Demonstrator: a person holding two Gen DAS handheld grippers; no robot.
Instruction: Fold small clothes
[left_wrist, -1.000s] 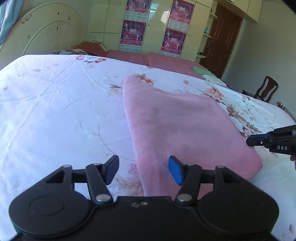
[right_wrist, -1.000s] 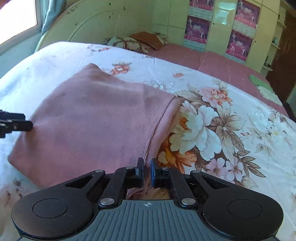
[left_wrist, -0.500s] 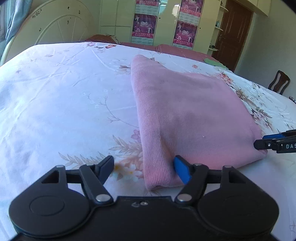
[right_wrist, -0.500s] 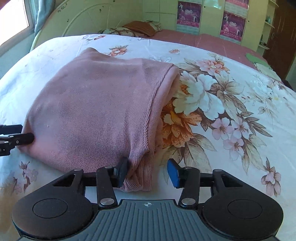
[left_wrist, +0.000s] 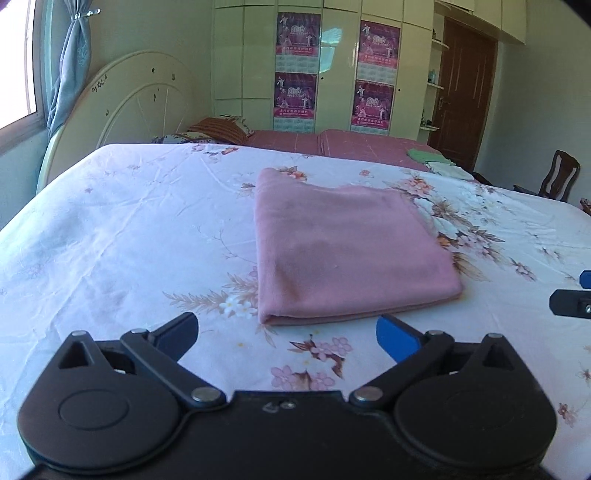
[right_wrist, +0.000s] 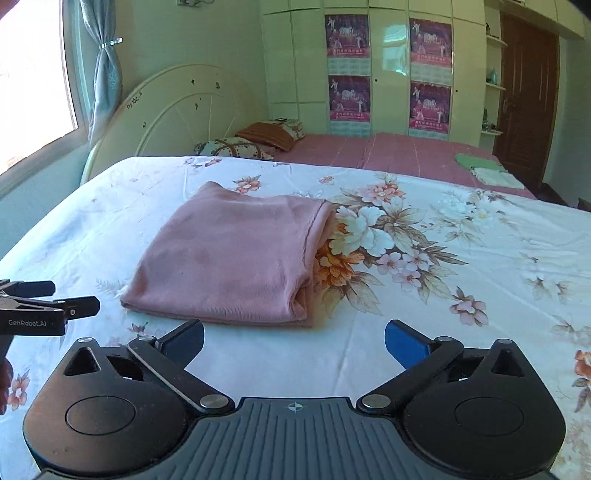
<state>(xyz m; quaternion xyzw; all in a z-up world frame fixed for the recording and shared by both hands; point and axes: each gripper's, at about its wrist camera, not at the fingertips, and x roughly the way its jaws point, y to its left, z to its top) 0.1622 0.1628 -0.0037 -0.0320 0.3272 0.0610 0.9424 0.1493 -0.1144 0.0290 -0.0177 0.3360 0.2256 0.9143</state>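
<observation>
A pink knitted garment (left_wrist: 343, 247) lies folded into a flat rectangle on the white floral bed sheet (left_wrist: 129, 236). It also shows in the right wrist view (right_wrist: 236, 258). My left gripper (left_wrist: 288, 332) is open and empty, held back from the garment's near edge. My right gripper (right_wrist: 295, 339) is open and empty, also just short of the near edge. The right gripper's tips show at the right edge of the left wrist view (left_wrist: 570, 299). The left gripper shows at the left edge of the right wrist view (right_wrist: 48, 306).
A round cream headboard (right_wrist: 177, 114) and pillows (right_wrist: 251, 142) stand at the bed's far left. A pink mattress (right_wrist: 399, 151) with green and white folded cloths (right_wrist: 487, 170) lies behind. A wooden chair (left_wrist: 557, 181) stands at the right. Wardrobes with posters line the back wall.
My right gripper opened and let go of the garment's corner. Both grippers drew back from the garment and opened wide. The garment now lies flat and free.
</observation>
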